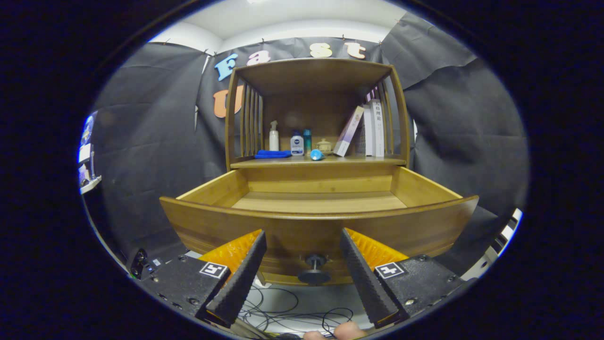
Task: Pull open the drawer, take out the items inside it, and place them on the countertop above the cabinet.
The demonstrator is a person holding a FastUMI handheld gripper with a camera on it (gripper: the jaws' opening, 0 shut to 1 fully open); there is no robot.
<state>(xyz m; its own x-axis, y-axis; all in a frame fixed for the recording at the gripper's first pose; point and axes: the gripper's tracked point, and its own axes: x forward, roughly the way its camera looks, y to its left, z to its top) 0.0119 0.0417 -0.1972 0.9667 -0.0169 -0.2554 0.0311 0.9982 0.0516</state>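
Gripper: the gripper (302, 245) has its two fingers spread wide and holds nothing; the tips stand just in front of the drawer's front panel.
Knob: the round drawer knob (314, 268) sits low between the fingers, closer to the right one, touched by neither.
Drawer: the wooden drawer (212, 226) is pulled well out toward the gripper, its long axis running left to right across the view, its front panel nearest.
Drawer contents: the part of the floor that shows over the front panel is bare wood; the near strip behind the panel is hidden, so I cannot tell whether anything lies there.
Countertop: the countertop (358, 161) lies beyond and above the drawer, straight ahead of the fingers.
On the countertop, left to right: a folded blue cloth (272, 154), a white spray bottle (273, 137), a white and blue bottle (297, 144), a teal bottle (307, 140), a small blue object (317, 155), a small lidded pot (323, 145), then leaning and upright books (365, 127).
Cabinet: an open wooden cabinet (311, 75) with slatted sides frames this shelf space.
Coming move, as a judgement: the gripper sits below the drawer's rim, so it would need to rise and go forward over the panel to check the hidden near strip.
Below: loose cables (292, 314) lie on the floor under the fingers, and fingertips of a person's hand (336, 332) show nearest.
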